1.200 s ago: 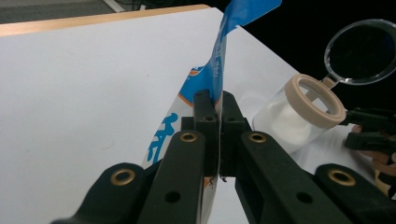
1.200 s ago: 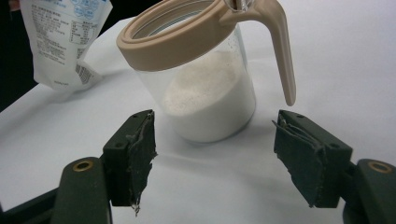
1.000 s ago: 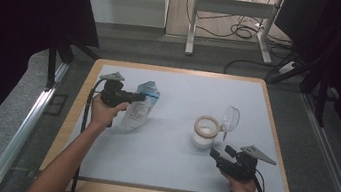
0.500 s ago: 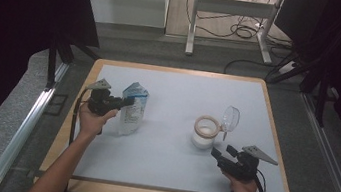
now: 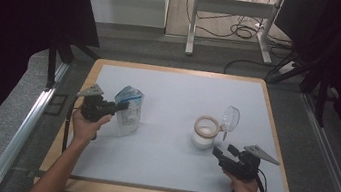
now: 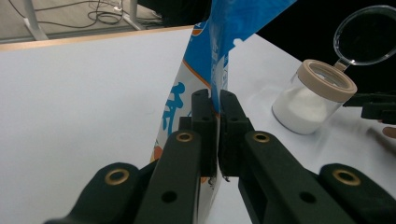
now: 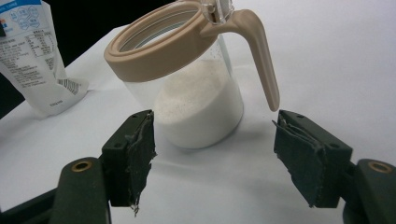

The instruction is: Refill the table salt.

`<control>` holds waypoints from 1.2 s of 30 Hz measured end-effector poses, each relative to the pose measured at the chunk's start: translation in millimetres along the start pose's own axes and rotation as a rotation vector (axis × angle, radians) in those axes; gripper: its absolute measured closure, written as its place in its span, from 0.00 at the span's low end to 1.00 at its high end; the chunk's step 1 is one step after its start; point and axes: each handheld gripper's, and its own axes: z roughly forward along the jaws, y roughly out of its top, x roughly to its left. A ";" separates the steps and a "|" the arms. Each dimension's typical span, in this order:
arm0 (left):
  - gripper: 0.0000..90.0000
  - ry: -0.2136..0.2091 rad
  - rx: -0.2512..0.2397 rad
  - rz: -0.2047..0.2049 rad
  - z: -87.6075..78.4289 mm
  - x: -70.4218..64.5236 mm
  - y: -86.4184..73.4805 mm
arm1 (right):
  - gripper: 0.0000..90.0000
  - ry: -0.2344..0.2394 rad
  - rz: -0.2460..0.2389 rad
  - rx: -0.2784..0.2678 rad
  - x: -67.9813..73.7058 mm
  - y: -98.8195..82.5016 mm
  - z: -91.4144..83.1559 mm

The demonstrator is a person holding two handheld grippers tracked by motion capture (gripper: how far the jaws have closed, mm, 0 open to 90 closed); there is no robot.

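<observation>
The left tool (image 5: 117,108) is clamped tight on the side edge of the blue and white pouch (image 5: 128,111), which stands upright on the left half of the tabletop (image 5: 175,86); in the left gripper view the pads (image 6: 204,119) pinch the thin film flat between them, and the pouch's top looks cut open; over on the right, the jar (image 5: 205,131) with the tan rim sits with its clear lid (image 5: 230,117) flipped back, white powder filling the lower part; the right tool (image 5: 223,152) hovers just in front of it, jaws wide and nothing in them, the jar's handle (image 7: 261,51) pointing down between the pads in the right gripper view; pouch and jar are well apart, so this looks like a pour in the making; to do it well, I'd say keep that pinch firm and low enough that the film doesn't fold, carry the pouch level so nothing spills early, and bring the open corner right over the jar's mouth before tilting; the right tool would do best to close on the jar's body and steady it first; a light jar tips easily
</observation>
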 end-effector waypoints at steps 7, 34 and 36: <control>0.94 0.007 0.000 0.017 0.9 -2.9 0.7 | 0.33 -0.002 -0.002 -0.007 -0.7 0.5 -0.3; 0.60 0.018 0.001 0.015 6.3 -0.5 -11.1 | 0.33 -0.006 0.005 -0.013 -2.7 1.7 -1.7; 0.60 0.012 0.005 0.002 8.8 2.5 -11.4 | 0.33 -0.007 0.004 -0.013 -2.5 1.9 -1.6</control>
